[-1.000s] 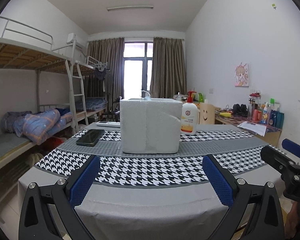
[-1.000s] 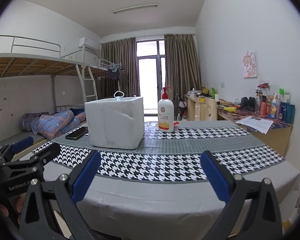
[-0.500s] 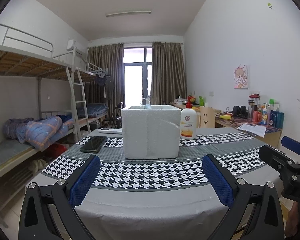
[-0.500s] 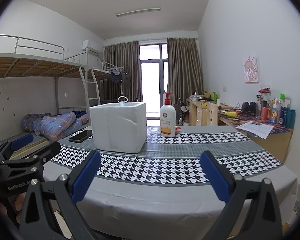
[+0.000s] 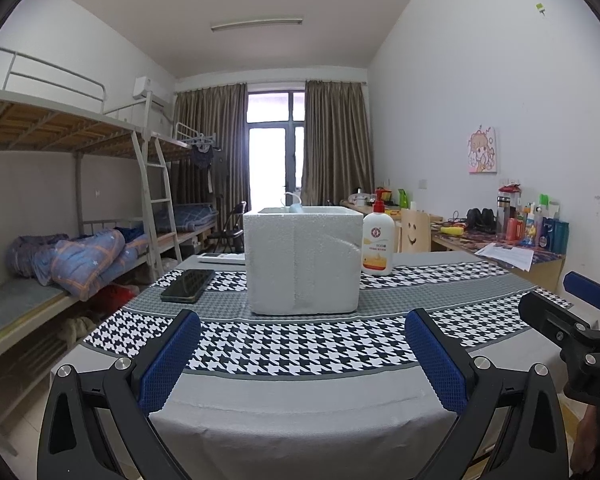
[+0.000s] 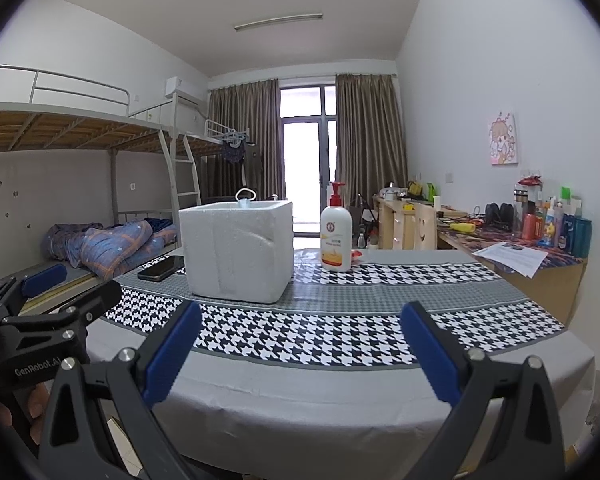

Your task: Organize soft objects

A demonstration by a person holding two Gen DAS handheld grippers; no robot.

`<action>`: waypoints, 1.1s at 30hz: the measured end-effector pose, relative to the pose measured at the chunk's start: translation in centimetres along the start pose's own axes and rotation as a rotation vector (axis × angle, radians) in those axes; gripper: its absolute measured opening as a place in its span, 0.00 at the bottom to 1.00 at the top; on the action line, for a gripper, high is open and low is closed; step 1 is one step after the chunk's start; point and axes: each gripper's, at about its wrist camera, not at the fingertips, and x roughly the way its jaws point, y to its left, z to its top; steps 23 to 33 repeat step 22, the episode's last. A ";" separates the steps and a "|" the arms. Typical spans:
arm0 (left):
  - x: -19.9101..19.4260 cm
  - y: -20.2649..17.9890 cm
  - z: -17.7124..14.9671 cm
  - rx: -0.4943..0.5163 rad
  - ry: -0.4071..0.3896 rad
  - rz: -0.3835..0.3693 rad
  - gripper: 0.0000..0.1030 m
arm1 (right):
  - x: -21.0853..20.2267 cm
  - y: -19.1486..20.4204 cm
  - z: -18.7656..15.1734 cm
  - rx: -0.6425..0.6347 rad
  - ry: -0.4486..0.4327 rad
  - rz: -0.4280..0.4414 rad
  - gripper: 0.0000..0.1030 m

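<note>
Trouble looks likeliest at the white foam box [image 5: 303, 259], standing on the table with the houndstooth cloth [image 5: 300, 344]. Both the left gripper [image 5: 300, 354] and the right gripper [image 6: 300, 350] hang at the near edge, jaws wide and empty, well short of it. Something soft with a white loop [image 6: 245, 195] peeks over its rim; the rest is hidden. Foam being light, a careless reach could shove it into the white pump bottle [image 6: 335, 236] or black phone [image 5: 188, 285] beside it.
</note>
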 end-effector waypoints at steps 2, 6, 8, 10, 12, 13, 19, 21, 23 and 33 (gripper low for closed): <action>-0.1 0.0 0.0 0.002 -0.002 0.002 0.99 | 0.0 0.1 0.0 -0.003 0.001 0.001 0.98; 0.0 0.0 -0.1 0.007 0.003 0.000 0.99 | 0.1 0.1 0.0 -0.001 0.004 0.004 0.98; 0.0 0.0 -0.2 0.009 0.006 -0.001 0.99 | 0.1 0.0 0.0 -0.002 0.004 0.004 0.98; 0.1 0.0 -0.2 0.010 0.007 0.001 0.99 | 0.2 0.0 0.0 -0.002 0.004 0.003 0.98; 0.2 0.0 -0.2 0.012 0.009 -0.001 0.99 | 0.2 0.0 0.0 0.001 0.005 0.005 0.98; 0.2 0.1 -0.2 0.011 0.009 0.000 0.99 | 0.2 0.0 0.0 0.002 0.005 0.005 0.98; 0.1 0.4 -0.2 0.010 0.006 0.000 0.99 | 0.4 -0.1 0.0 0.000 0.007 0.006 0.98; 0.1 0.4 -0.2 0.005 0.006 0.002 0.99 | 0.4 -0.1 0.0 0.000 0.008 0.006 0.98; 0.1 0.4 -0.1 0.006 0.006 0.001 0.99 | 0.4 -0.1 0.0 0.000 0.008 0.006 0.98; 0.1 0.4 -0.1 0.006 0.006 0.001 0.99 | 0.4 -0.1 0.0 0.000 0.008 0.006 0.98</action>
